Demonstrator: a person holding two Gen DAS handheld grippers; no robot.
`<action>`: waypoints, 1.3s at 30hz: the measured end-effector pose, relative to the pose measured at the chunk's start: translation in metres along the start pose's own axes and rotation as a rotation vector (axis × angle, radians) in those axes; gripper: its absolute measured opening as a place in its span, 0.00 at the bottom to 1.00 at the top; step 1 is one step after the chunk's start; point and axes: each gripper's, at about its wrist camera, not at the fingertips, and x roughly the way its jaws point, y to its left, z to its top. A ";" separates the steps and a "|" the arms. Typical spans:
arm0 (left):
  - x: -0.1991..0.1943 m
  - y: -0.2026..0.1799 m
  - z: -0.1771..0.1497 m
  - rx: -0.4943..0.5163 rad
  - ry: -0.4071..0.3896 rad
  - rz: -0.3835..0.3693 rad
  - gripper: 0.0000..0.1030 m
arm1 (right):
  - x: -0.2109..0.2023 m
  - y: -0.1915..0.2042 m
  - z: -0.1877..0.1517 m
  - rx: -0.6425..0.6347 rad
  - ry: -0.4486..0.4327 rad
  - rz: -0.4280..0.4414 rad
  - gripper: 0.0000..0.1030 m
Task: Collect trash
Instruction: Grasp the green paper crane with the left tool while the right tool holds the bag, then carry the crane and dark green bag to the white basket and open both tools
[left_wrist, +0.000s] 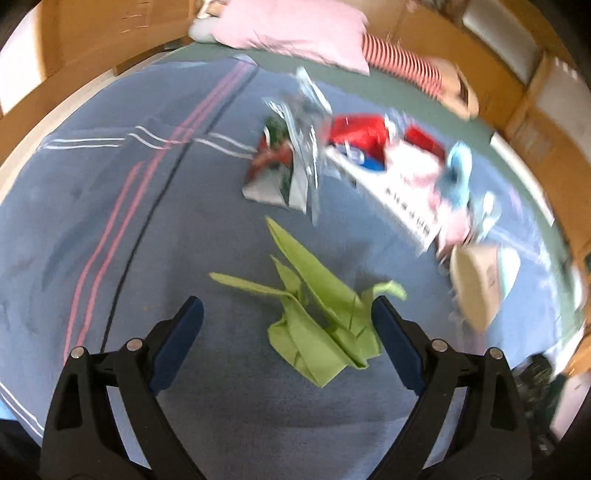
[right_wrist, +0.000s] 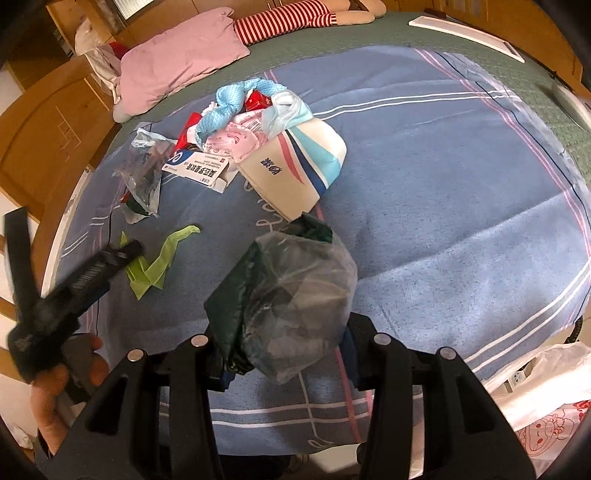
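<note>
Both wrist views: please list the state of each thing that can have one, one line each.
left gripper: jaws open, above the paper, empty.
right gripper: jaws shut on the plastic bag.
plastic bag: crumpled, held up.
green paper: folded, lying on the blanket.
white box: flap open, lying flat.
clear wrapper: crumpled, empty.

Both cameras sit on the grippers and look down at a slant onto the blue blanket (left_wrist: 110, 206) on a bed. The left one is close over the green folded paper (left_wrist: 317, 325). The right one looks from a bit farther back and sees more of the bed. Both views show the green paper, the trash pile (right_wrist: 255, 122) and the pink pillow (right_wrist: 177, 62)
</note>
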 end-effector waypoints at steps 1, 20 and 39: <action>0.004 -0.002 -0.001 0.017 0.014 0.005 0.88 | 0.000 0.000 0.000 -0.001 -0.001 -0.002 0.44; -0.037 0.018 -0.013 -0.036 -0.055 -0.257 0.11 | -0.023 0.015 -0.006 -0.067 -0.079 -0.033 0.44; -0.004 0.045 -0.011 -0.256 0.051 -0.292 0.70 | -0.042 -0.008 -0.014 -0.022 -0.106 -0.021 0.44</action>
